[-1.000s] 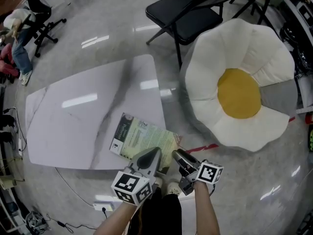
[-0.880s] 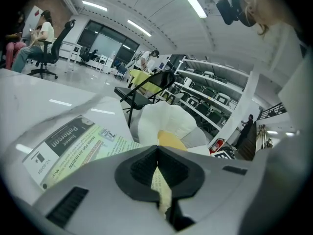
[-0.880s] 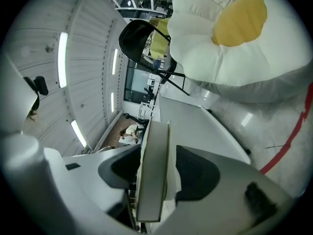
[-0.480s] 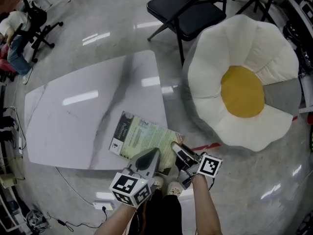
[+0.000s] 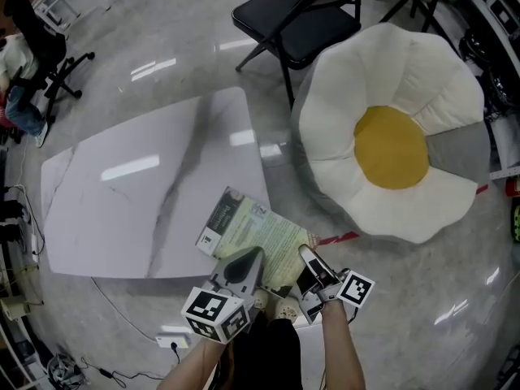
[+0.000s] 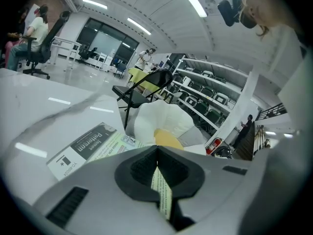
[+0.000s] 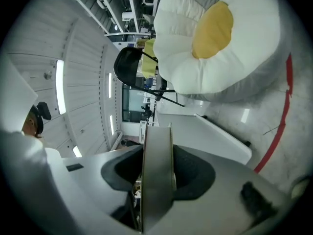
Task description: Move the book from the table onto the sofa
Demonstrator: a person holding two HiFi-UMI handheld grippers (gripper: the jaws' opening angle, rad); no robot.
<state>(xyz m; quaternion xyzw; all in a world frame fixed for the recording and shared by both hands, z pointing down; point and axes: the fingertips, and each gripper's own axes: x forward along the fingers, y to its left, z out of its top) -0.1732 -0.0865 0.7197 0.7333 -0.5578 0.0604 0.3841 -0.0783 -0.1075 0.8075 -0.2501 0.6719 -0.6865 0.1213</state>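
Cover print, read in the left gripper view: the book (image 6: 93, 146) shows "Patterson" in large pale letters on a dark band, with a smaller word above that looks like "James". A white corner label carries a star and a code too small for me to read. The pages are pale green.

No containers in sight.

Left gripper (image 6: 157, 150): fingers pressed together on a thin leaf of the book, which shows as a printed strip between the pads. It tilts downward, forearm coming in from the bottom of the head view.

Right gripper (image 7: 156, 148): rolled onto its side and pointing near level. Its jaws have just been closing and both pads now sit against the book's thick edge.

The book reaches forward from both sets of fingers. Its far end is over the near corner of the table (image 5: 122, 193) and its near end hangs past the edge. I cannot tell whether it touches the top.

The sofa (image 5: 390, 71), white with a yellow centre, lies beyond the right fingers, apart from the book. A black chair (image 5: 296, 19) stands farther off, and a red floor line (image 5: 337, 239) runs just beyond the right fingertips.
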